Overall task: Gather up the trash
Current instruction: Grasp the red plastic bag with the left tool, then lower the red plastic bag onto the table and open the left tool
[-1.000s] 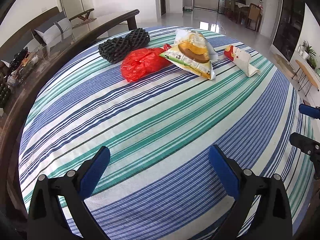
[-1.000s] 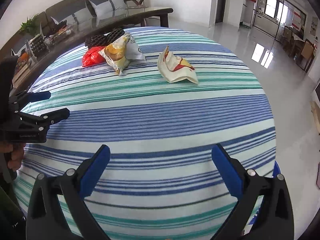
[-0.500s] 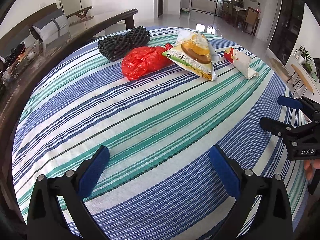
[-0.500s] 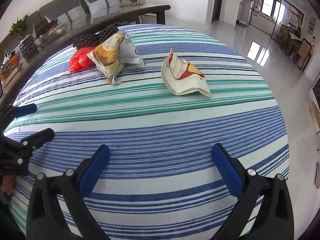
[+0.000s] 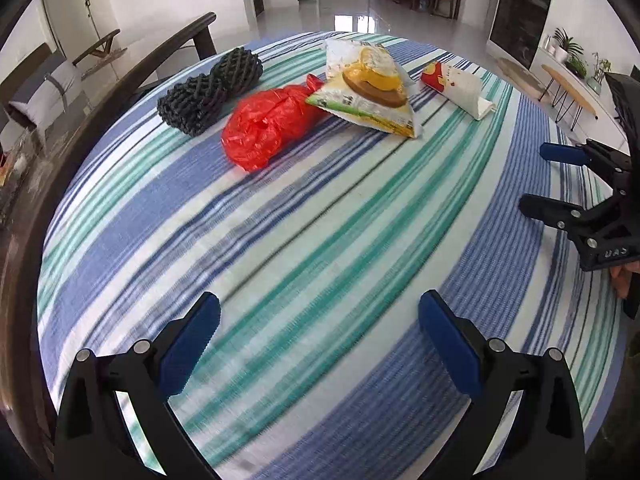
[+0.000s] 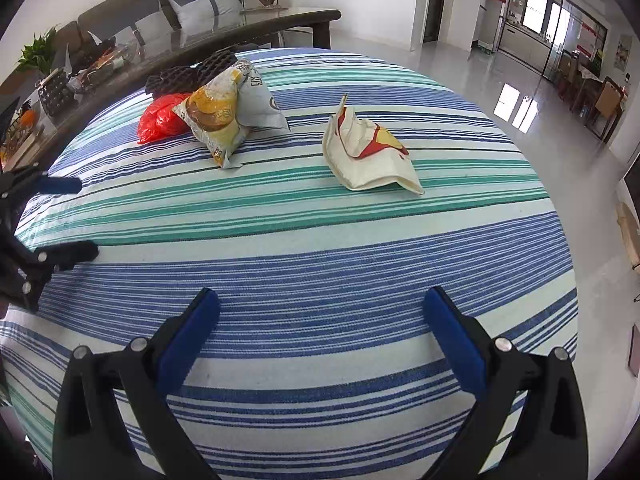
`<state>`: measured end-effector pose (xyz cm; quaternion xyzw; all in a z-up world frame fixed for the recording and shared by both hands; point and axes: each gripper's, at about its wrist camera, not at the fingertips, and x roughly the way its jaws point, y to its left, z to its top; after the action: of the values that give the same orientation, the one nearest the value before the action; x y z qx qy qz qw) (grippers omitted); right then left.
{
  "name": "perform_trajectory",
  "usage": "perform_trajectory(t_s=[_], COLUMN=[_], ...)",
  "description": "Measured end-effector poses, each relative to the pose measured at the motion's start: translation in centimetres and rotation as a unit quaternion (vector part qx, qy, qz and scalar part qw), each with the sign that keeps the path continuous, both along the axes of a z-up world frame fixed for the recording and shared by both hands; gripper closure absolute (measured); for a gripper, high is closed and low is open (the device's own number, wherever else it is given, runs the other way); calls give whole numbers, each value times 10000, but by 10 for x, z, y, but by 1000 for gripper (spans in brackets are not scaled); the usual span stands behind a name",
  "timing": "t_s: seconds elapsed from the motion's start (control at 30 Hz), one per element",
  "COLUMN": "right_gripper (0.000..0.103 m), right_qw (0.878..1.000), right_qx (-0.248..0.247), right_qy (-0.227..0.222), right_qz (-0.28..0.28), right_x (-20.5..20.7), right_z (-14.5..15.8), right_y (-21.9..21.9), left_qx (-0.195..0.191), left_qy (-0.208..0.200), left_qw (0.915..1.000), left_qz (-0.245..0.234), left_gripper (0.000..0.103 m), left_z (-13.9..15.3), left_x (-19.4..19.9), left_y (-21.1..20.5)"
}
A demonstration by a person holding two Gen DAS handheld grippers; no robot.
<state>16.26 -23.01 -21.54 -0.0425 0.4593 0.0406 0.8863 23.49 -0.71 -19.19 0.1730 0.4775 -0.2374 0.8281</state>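
Trash lies at the far side of a striped tablecloth (image 5: 320, 240): a black foam net (image 5: 210, 90), a red plastic bag (image 5: 268, 124), a yellow snack packet (image 5: 368, 88) and a crumpled white and red wrapper (image 5: 456, 88). In the right wrist view the wrapper (image 6: 368, 148) lies nearest, with the snack packet (image 6: 224, 116) and red bag (image 6: 162, 118) to its left. My left gripper (image 5: 320, 336) is open and empty over the near cloth. My right gripper (image 6: 320, 332) is open and empty too, short of the wrapper. Each gripper shows at the edge of the other's view.
A dark wooden bench with a glass top (image 6: 240, 28) curves along the table's far left, holding small items and a plant. A tiled floor (image 6: 560, 120) opens to the right. A sofa with cushions (image 6: 208, 4) stands behind.
Both grippers have moved forward over the cloth toward the trash, which looks larger and nearer. The right gripper has come further into the left wrist view. Neither gripper has changed its opening.
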Motion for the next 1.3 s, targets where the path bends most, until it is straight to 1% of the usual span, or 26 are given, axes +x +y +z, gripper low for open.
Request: perform_trajectory(t_s=[0.07, 0.13, 0.17, 0.27, 0.37, 0.5, 0.57, 0.6, 0.63, 0.67, 0.7, 0.77, 0.83, 0.9, 0.93, 1.0, 1.1, 1.2, 1.27, 1.3], right_gripper=[5, 5, 5, 5, 5, 5, 5, 5, 5, 5, 5, 5, 5, 5, 5, 5, 5, 5, 5, 5], right_qw=[10000, 10000, 10000, 10000, 10000, 10000, 10000, 10000, 10000, 10000, 10000, 10000, 10000, 10000, 10000, 10000, 10000, 10000, 10000, 10000], right_qx=[0, 1, 0, 1, -2, -1, -1, 0, 0, 0, 0, 0, 0, 0, -1, -1, 0, -1, 1, 1], right_qy=[0, 0, 0, 1, 1, 1, 1, 1, 1, 1, 1, 1, 1, 1, 1, 1, 1, 1, 1, 1], right_qz=[0, 1, 1, 1, 1, 2, 2, 2, 3, 3, 3, 3, 4, 4, 4, 4, 4, 4, 5, 5], right_x=[0, 0, 0, 0, 0, 0, 0, 0, 0, 0, 0, 0, 0, 0, 0, 0, 0, 0, 0, 0], right_z=[0, 0, 0, 0, 0, 0, 0, 0, 0, 0, 0, 0, 0, 0, 0, 0, 0, 0, 0, 0], right_y=[0, 0, 0, 0, 0, 0, 0, 0, 0, 0, 0, 0, 0, 0, 0, 0, 0, 0, 0, 0], left_qx=[-132, -398, -469, -477, -448, -275, -290, -379, -494, -580, -618, -566, -533, -527, -528, -577, -698, -855, -837, -837], left_qy=[6, 18, -81, -214, -290, -591, -678, -637, -557, -496, -483, -520, -518, -426, -353, -240, -125, -134, -224, -259], left_qw=[9999, 9992, 9989, 9986, 9981, 9947, 9921, 9913, 9911, 9912, 9917, 9939, 9963, 9977, 9975, 9959, 9924, 9895, 9890, 9887], left_qz=[-77, -5, 5, -88, -297, -798, -1016, -1086, -1103, -1084, -1023, -794, -429, 42, 312, 658, 1001, 1157, 1203, 1213], left_gripper=[4, 4, 4, 4, 4, 5, 15, 26, 39, 45, 57, 58, 58, 58, 58, 58, 57, 55, 41, 27], left_z=[-2, -4, -5, -6, -5, -3, -2, -1, 0, 0, 0, 1, 2, 3, 4, 5, 7, 7, 5, 4], left_x=[20, 45, 56, 81, 101, 109, 108, 107, 107, 106, 104, 96, 84, 70, 60, 39, 3, -22, -32, -33], left_y=[4, 11, 13, 11, 1, -22, -30, -31, -31, -31, -30, -25, -15, -2, 6, 20, 36, 41, 40, 38])
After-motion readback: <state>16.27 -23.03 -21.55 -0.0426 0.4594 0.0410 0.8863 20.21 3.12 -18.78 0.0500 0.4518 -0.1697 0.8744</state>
